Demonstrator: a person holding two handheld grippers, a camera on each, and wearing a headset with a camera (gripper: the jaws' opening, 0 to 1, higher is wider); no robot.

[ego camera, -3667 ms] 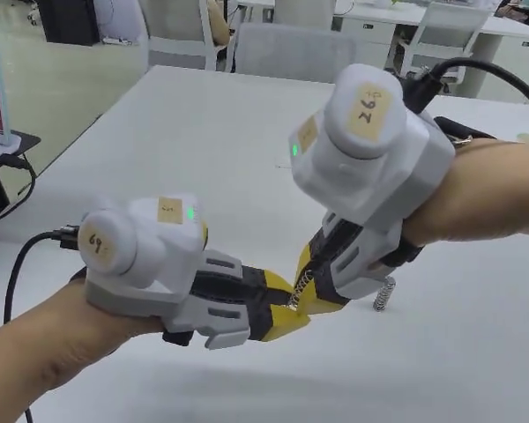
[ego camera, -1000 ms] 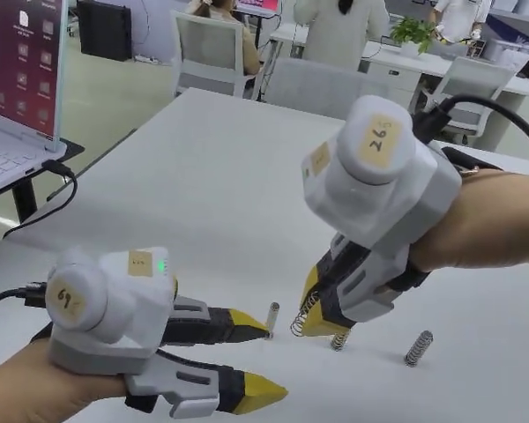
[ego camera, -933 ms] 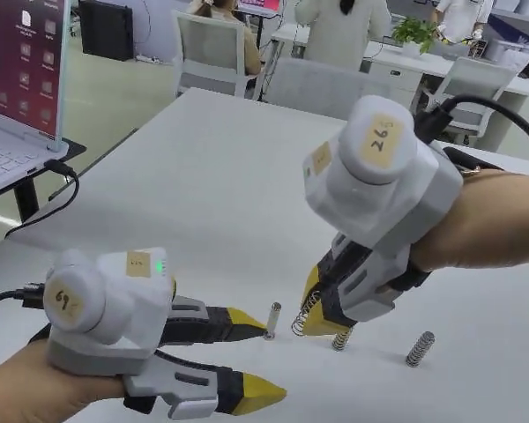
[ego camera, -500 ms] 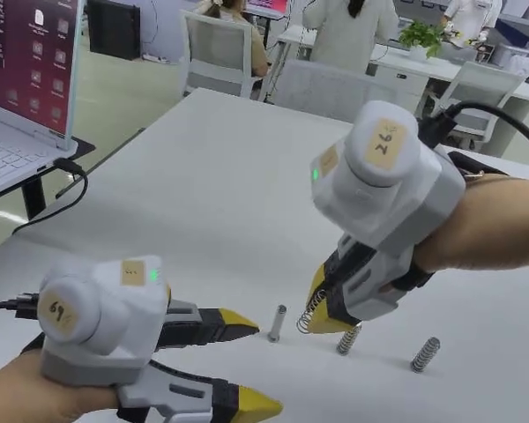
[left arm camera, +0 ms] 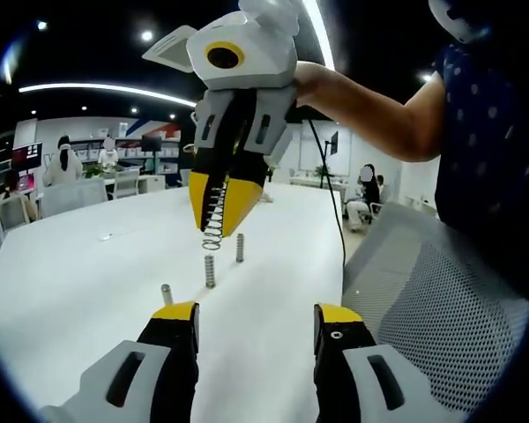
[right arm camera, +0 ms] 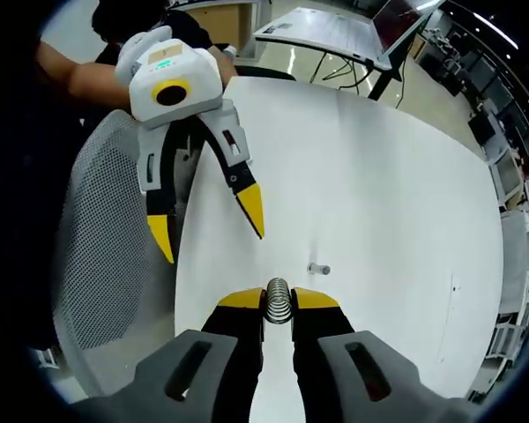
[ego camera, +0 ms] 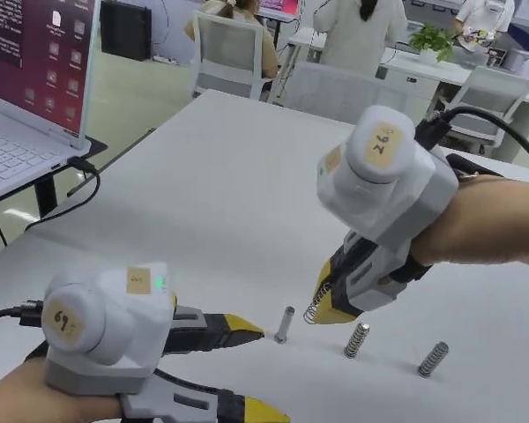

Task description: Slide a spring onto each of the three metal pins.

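Plainly, the spring is a thin silvery coil, pinched near its upper end between the yellow tips of the right claw, so that its lower turns hang free and slanted above the desk. In the right gripper view the spring is seen end-on as a small ring clamped between the two pads of the right claw. In the left gripper view the spring dangles below the right claw. Its free end hovers just to the right of the bare pin, a short grey peg standing upright on the desk, near it but not over it. Further right stand a sprung pin and a second sprung pin, each upright with a coil round it. The left claw lies low with its jaws spread wide and holding nothing, its upper tip near the bare pin without touching it. 3.7 s ago the tips of both claws met around the spring. Now the left claw has let go and drawn apart, and the right claw alone keeps the spring.
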